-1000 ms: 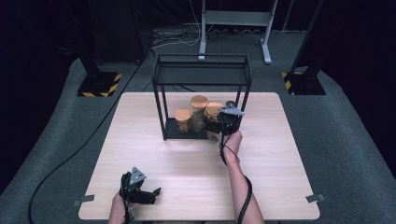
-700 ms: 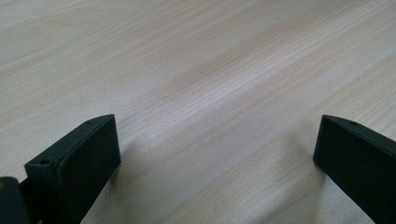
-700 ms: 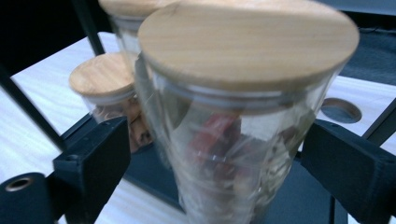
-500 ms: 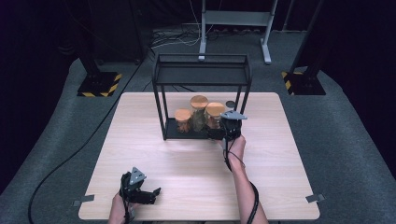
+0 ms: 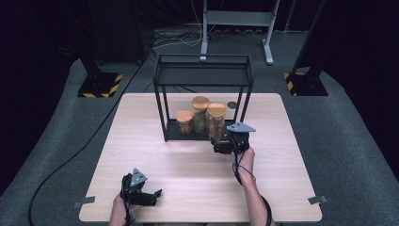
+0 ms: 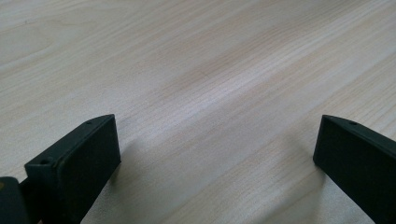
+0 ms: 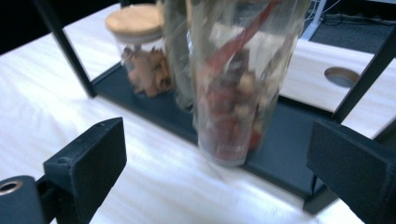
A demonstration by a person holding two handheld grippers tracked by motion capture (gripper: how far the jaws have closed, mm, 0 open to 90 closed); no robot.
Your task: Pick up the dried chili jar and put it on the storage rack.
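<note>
A: Where is the right gripper [image 5: 221,147] at this moment?

B: At the front edge of the black rack [image 5: 203,70], just before the nearest jar [image 5: 216,121]. Its jaws have just been opening, and they stand wide apart. In the right gripper view the jar [image 7: 236,84] rises beyond the 2 black jaws, ahead of their tips, and neither pad presses on it. So the grasp is released.

A: Where does that jar stand?

B: Upright on the rack's dark bottom shelf [image 7: 280,154], at its front edge, toward the right end. It is clear glass with a wooden lid, and red and pale pieces fill it. The glass is blurred in the close view.

A: Other jars?

B: 2 more. A tall one [image 5: 200,113] stands just behind and left of it, and a short one [image 5: 184,121] stands further left; the short jar [image 7: 140,51] has brown curled sticks inside. All 3 sit close together on the same shelf.

A: And the left gripper [image 5: 153,194]?

B: It rests low at the near left of the table [image 5: 141,141], well apart from the rack. In the left gripper view its jaws are spread wide over bare wood [image 6: 210,70], with nothing between them.

A: Anything else on the table?

B: A small round hole [image 5: 231,104] in the top, behind the rack's right post.
</note>
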